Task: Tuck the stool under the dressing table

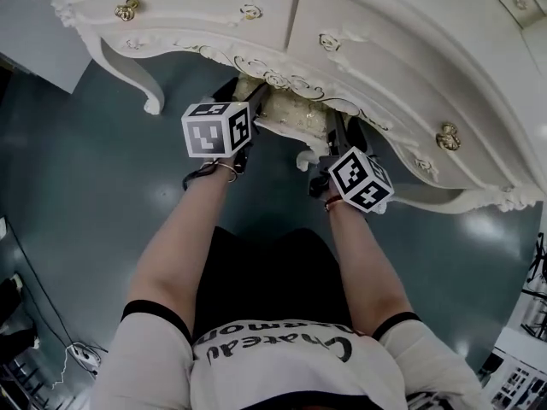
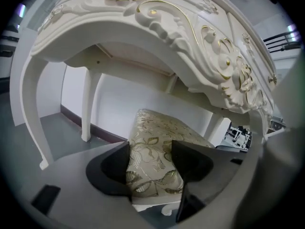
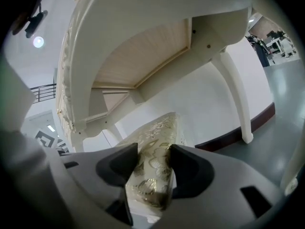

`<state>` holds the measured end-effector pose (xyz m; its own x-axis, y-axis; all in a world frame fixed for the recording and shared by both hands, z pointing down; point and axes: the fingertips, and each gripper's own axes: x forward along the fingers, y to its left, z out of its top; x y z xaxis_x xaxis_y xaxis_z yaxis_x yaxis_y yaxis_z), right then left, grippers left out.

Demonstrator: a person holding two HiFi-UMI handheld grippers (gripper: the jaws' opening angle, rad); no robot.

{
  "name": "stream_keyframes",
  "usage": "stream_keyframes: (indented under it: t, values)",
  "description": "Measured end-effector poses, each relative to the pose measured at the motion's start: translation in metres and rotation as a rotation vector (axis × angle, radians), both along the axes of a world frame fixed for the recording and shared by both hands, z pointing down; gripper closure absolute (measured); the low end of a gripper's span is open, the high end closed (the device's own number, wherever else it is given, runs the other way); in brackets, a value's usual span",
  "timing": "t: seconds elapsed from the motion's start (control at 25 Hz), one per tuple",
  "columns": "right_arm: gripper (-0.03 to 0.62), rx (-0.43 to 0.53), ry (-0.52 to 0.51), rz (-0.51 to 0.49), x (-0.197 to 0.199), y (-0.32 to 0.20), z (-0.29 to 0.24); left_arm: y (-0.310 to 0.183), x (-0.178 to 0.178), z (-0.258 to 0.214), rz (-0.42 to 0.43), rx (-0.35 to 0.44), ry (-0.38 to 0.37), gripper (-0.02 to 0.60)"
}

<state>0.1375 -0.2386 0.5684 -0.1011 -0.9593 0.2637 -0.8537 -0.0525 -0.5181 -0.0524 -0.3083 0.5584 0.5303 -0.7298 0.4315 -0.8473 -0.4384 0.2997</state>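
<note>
The jaws of the left gripper point(image 2: 150, 163) and right gripper point(image 3: 153, 168) clench the stool point(image 1: 295, 114) by its soft, yielding cushion under the dressing table point(image 1: 367, 32); its rigid frame would probably give a firmer hold.

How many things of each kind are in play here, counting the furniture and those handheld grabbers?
dressing table: 1
stool: 1
grippers: 2, the left gripper and the right gripper, each closed on the stool's cushion
Total: 4
</note>
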Motion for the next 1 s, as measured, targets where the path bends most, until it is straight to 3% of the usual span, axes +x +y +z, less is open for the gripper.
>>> stream_keyframes:
  t: [0.2, 0.68, 1.0]
  values:
    - [0.359, 0.08, 0.035, 0.014, 0.004, -0.01, -0.001, -0.009, 0.003, -0.005, -0.011, 0.103, -0.021, 0.302]
    - [0.358, 0.109, 0.043, 0.007, 0.006, -0.032, 0.001, -0.025, 0.004, -0.005, 0.007, 0.142, -0.015, 0.31]
    - [0.358, 0.145, 0.085, 0.024, 0.007, -0.042, 0.0, -0.033, 0.004, -0.008, -0.023, 0.237, -0.053, 0.31]
